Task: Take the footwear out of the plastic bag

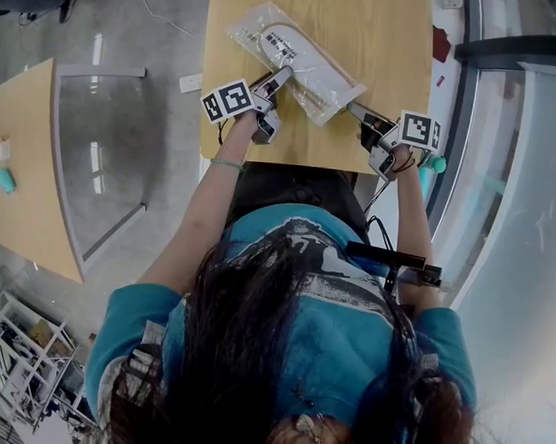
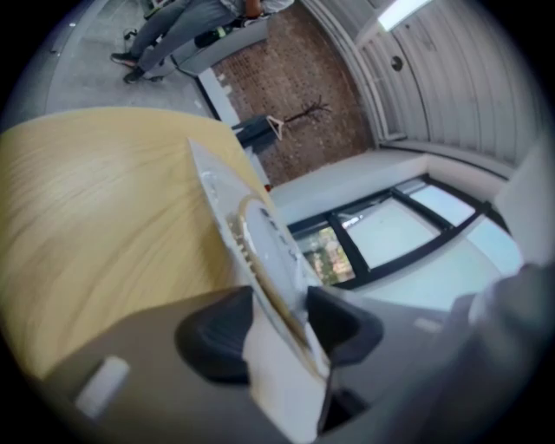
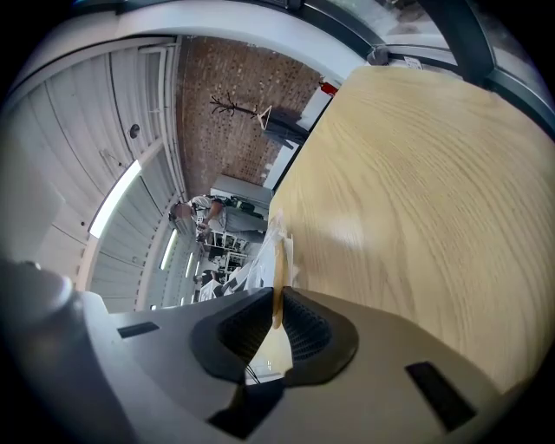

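None of the footwear [image 1: 293,47] is out yet; it looks like a flat white slipper, and it lies wholly inside the clear plastic bag [image 1: 335,90]; the film covers it from end to end, and a barcode label shows over its middle; whether the label sits on the film or on the footwear I cannot tell. The bag rests slantwise on the wooden table [image 1: 392,45], close to the front edge, with its near end turned toward the person.

The left claw [image 1: 279,78] meets the bag on its near left side; its jaws stand partly apart, and in the left gripper view the pads appear to press on the bag with the rim of the footwear between them, so this looks like a hold on the footwear through the film. The right claw [image 1: 353,109] has the near right corner; its jaws are almost together, pinching only a thin edge of film, with no footwear between them.

By my reading the task is at its start; both holds seem set, and that is all that is done. Left to do: find or make the opening, which I cannot place from these views; pull the film apart; slide the footwear clear; set it down on the table apart from the bag.
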{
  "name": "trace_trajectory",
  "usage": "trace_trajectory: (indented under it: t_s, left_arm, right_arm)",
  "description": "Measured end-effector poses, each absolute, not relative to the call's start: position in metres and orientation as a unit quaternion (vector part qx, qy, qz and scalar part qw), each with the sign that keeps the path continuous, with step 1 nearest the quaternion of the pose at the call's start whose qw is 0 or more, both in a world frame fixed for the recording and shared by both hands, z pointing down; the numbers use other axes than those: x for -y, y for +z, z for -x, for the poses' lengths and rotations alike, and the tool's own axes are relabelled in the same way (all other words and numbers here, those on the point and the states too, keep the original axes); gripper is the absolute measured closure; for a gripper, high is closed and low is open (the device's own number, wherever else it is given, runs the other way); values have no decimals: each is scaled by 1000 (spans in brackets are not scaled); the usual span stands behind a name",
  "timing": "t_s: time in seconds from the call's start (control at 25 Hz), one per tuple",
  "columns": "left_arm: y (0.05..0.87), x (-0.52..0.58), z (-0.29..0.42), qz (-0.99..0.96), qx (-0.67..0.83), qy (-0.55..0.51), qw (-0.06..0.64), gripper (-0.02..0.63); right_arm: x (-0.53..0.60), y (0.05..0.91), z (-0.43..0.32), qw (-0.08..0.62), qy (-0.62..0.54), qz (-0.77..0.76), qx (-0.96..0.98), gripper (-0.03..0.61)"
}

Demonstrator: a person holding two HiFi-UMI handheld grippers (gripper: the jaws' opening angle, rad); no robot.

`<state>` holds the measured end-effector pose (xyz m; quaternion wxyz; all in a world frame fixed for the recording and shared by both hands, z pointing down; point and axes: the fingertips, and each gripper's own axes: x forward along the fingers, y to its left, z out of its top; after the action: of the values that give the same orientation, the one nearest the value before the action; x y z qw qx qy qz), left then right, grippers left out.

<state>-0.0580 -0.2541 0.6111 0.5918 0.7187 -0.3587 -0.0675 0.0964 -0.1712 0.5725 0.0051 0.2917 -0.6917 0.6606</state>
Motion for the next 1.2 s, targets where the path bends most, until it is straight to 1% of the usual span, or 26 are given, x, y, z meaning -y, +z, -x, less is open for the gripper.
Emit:
trace_trajectory:
  t_s: [0.12,0.32,0.48,0.68,0.96,1.08,1.2]
  left_arm:
    - [612,260,61,-713,376,-73,587,421]
    - [617,274,76,-697,413,-85,580,454]
    - [622,278,85,-701,428,-63,567,469]
    - [629,281,96,-704,455,-38,545,515]
    - [633,279,99,-718,481,18,502,547]
    - [633,282,116,-699,519,15,491,575]
    - [632,287,131,-697,536,29,475,580]
  right_arm:
    - [166,573,-102,17,663,-297,687,535]
    - [156,574,-112,29,663,-303,684,535]
    - [146,575,-114,29,664,-301,684,535]
    - [131,585,-131,58,659,-315,680,535]
    - [124,593,-157,105,642,-342,679,537]
    - [120,593,-167,120,635,-348,679,538]
    - [117,594,-177,129,632,-360,674,540]
